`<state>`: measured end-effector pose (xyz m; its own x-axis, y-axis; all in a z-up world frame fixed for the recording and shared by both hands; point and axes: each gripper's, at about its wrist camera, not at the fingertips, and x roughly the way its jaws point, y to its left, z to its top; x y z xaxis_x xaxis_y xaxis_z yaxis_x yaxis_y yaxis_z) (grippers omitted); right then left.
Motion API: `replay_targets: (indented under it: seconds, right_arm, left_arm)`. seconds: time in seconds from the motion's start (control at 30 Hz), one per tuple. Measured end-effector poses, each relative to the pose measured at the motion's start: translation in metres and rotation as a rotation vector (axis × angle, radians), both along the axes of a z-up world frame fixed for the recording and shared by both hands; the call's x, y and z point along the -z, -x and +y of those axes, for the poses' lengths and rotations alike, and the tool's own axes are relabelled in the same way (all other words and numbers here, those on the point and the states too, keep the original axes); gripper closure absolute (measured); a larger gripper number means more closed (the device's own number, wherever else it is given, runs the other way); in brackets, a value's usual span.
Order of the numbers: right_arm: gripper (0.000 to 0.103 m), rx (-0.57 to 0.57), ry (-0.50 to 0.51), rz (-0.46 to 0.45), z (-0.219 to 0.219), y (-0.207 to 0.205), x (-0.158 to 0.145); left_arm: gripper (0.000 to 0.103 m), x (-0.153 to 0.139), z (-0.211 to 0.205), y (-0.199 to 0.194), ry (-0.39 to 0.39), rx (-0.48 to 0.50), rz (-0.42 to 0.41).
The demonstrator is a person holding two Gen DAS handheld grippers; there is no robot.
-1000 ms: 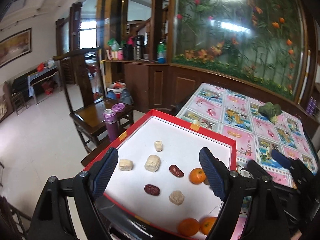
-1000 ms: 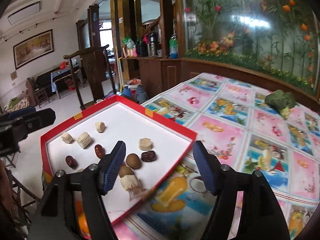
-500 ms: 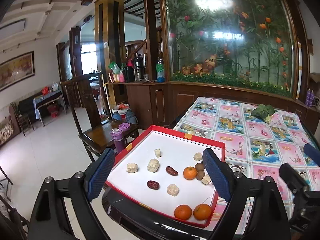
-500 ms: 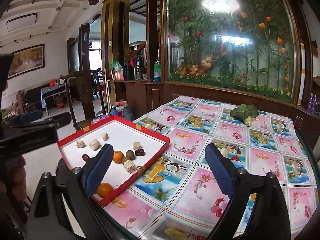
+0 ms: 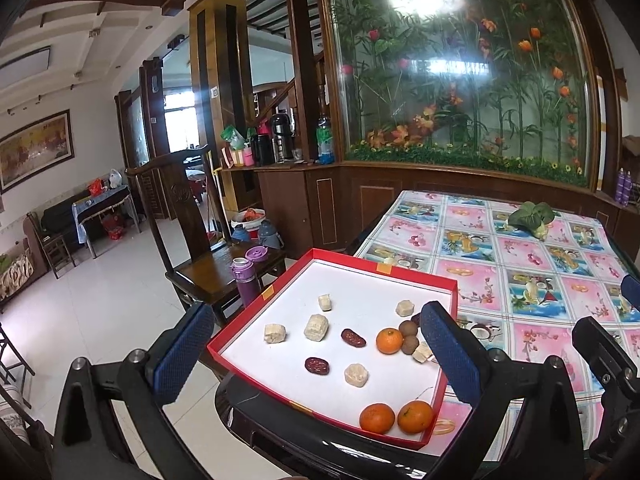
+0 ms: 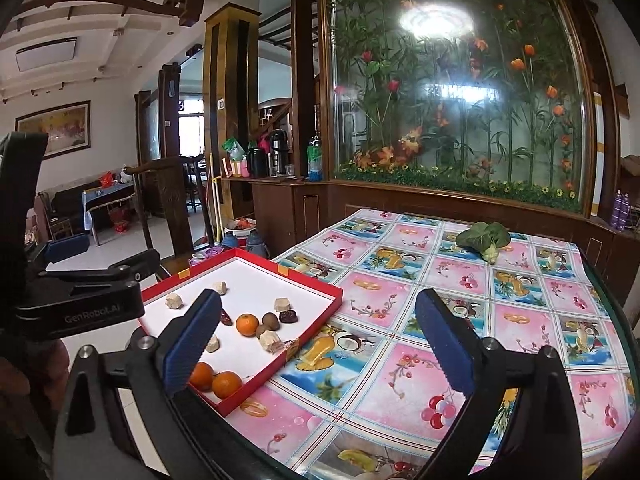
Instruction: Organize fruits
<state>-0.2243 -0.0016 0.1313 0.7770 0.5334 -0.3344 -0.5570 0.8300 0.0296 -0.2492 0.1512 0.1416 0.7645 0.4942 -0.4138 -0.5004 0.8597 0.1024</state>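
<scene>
A red tray (image 5: 400,276) with a white floor sits at the table's near left corner; it also shows in the right wrist view (image 6: 320,285). In it lie three oranges: one mid-tray (image 5: 389,340) and two at the near edge (image 5: 376,418) (image 5: 415,416). There are also red dates (image 5: 353,337), two brown round fruits (image 5: 408,327) and several pale chunks (image 5: 316,327). My left gripper (image 5: 316,354) is open and empty, held above and in front of the tray. My right gripper (image 6: 318,342) is open and empty, above the tablecloth right of the tray.
The table carries a pink fruit-print cloth (image 6: 460,288) with a green leafy vegetable (image 6: 484,240) at the far side. A dark wooden chair (image 5: 208,264) with a purple bottle (image 5: 242,280) stands left of the table. A planted glass wall (image 5: 460,80) rises behind.
Both grippers have pulled back and up from the tray, which now looks smaller. Both stay open and empty. The fruits have not moved.
</scene>
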Motion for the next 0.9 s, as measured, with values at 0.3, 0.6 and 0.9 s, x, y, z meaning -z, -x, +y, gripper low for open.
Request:
replay_targets:
  seconds: [0.3, 0.6, 0.9]
  right_arm:
    - [0.004, 0.011, -0.003, 0.050, 0.003, -0.012, 0.008]
    - [0.001, 0.022, -0.027, 0.085, 0.003, -0.018, 0.003]
    - [0.001, 0.019, -0.040, 0.088, 0.005, -0.017, 0.000]
  left_arm:
    - [0.000, 0.005, 0.004, 0.000, -0.001, -0.004, 0.009]
    - [0.000, 0.007, 0.008, 0.002, 0.007, 0.001, 0.003]
    - [0.000, 0.009, 0.010, 0.004, 0.002, -0.003, -0.005]
